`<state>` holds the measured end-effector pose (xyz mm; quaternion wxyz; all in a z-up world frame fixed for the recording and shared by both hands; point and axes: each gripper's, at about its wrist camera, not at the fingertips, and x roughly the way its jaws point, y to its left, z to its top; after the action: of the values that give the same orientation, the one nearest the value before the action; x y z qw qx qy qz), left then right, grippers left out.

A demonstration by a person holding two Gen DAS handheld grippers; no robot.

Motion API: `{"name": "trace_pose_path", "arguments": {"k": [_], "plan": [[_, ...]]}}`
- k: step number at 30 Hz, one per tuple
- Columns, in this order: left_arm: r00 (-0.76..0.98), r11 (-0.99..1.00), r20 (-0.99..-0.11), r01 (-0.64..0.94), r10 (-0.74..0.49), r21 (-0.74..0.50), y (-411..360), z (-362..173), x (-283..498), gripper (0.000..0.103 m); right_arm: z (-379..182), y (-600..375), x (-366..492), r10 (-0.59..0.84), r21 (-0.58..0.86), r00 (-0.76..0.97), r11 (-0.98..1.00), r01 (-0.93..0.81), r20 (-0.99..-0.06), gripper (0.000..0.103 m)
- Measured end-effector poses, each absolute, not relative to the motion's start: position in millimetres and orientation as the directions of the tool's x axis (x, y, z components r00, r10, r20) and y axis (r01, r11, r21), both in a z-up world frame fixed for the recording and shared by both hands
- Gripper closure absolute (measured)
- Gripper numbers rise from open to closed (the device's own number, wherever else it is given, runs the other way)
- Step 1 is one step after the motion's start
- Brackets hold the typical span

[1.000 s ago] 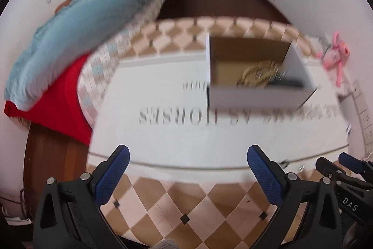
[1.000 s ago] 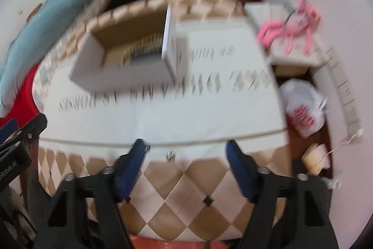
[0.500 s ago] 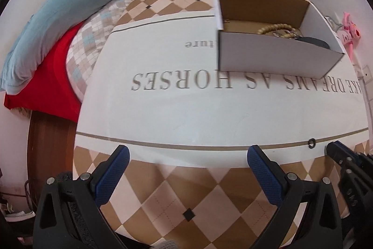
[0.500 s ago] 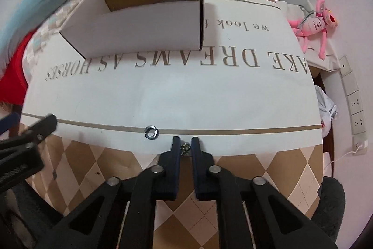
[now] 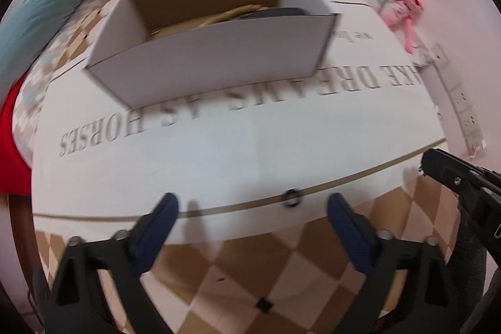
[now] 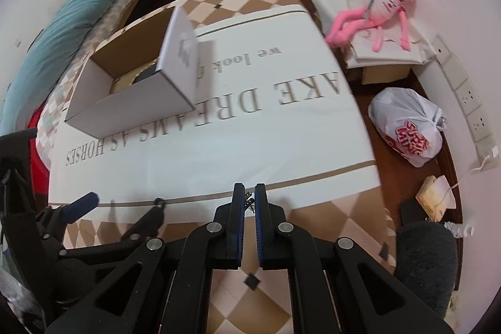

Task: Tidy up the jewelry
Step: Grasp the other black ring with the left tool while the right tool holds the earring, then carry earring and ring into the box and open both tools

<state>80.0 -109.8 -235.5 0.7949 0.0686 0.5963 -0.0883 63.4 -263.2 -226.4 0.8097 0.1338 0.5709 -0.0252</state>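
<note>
— White printed bedspread (image 6: 281,146), box (image 6: 134,102) at its far side. Where's the jewelry?
— Small metal piece (image 6: 249,202), pinched between the right gripper (image 6: 249,193) fingers; its orientation is unclear. Dark ring (image 5: 291,197) lies flat between the left gripper (image 5: 252,208) fingers, spread wide.
</note>
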Motion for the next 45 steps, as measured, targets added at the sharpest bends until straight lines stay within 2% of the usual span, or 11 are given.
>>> {"name": "trace_pose_path", "arguments": {"k": [1, 2, 4, 5, 7, 8, 17, 31, 36, 39, 45], "plan": [[0.272, 0.972, -0.960, 0.234, -0.063, 0.003, -113.5, -236.3, 80.1, 0.037, -226.1, -266.1, 62.3, 0.111, 0.189, 0.347, 0.961, 0.201, -0.931, 0.097], [0.268, 0.969, -0.961, 0.246, -0.068, 0.000, -116.1, -237.6, 80.5, 0.045, -226.1, -268.3, 61.2, 0.109, 0.189, 0.348, 0.960, 0.205, -0.931, 0.097], [0.257, 0.966, -0.963, 0.258, -0.076, -0.008, -118.2, -240.7, 81.4, 0.074, -226.1, -271.0, 60.6, 0.106, 0.189, 0.350, 0.959, 0.210, -0.931, 0.097], [0.261, 0.964, -0.961, 0.267, -0.086, -0.014, -118.9, -240.9, 81.3, 0.076, -226.5, -271.9, 61.0, 0.108, 0.192, 0.351, 0.958, 0.214, -0.930, 0.097], [0.265, 0.958, -0.960, 0.285, -0.094, -0.015, -119.9, -241.0, 82.9, 0.091, -226.7, -271.8, 62.2, 0.107, 0.192, 0.353, 0.958, 0.215, -0.929, 0.097], [0.268, 0.957, -0.959, 0.291, -0.097, -0.015, -119.1, -241.1, 83.6, 0.093, -226.8, -271.9, 62.7, 0.109, 0.194, 0.354, 0.957, 0.216, -0.929, 0.096], [0.296, 0.954, -0.947, 0.299, -0.128, -0.035, -112.4, -227.7, 84.2, 0.093, -218.1, -269.2, 62.2, 0.123, 0.210, 0.372, 0.956, 0.205, -0.920, 0.097], [0.440, 0.974, -0.873, 0.162, -0.212, -0.156, -14.1, -108.8, 125.3, 0.093, -148.4, -239.2, 96.8, 0.278, 0.359, 0.479, 0.929, 0.085, -0.833, 0.097], [0.423, 0.972, -0.878, 0.156, -0.225, -0.174, 1.0, -102.3, 172.4, 0.093, -137.9, -210.5, 140.0, 0.358, 0.408, 0.463, 0.913, 0.008, -0.811, 0.097], [0.404, 0.964, -0.876, 0.128, -0.264, -0.232, 10.4, -103.2, 202.6, 0.093, -139.6, -192.4, 169.6, 0.402, 0.435, 0.429, 0.900, -0.023, -0.809, 0.097], [0.350, 0.963, -0.898, 0.118, -0.268, -0.242, 12.9, -107.3, 246.5, 0.092, -167.5, -166.7, 214.0, 0.464, 0.483, 0.310, 0.875, -0.016, -0.830, 0.097]]}}
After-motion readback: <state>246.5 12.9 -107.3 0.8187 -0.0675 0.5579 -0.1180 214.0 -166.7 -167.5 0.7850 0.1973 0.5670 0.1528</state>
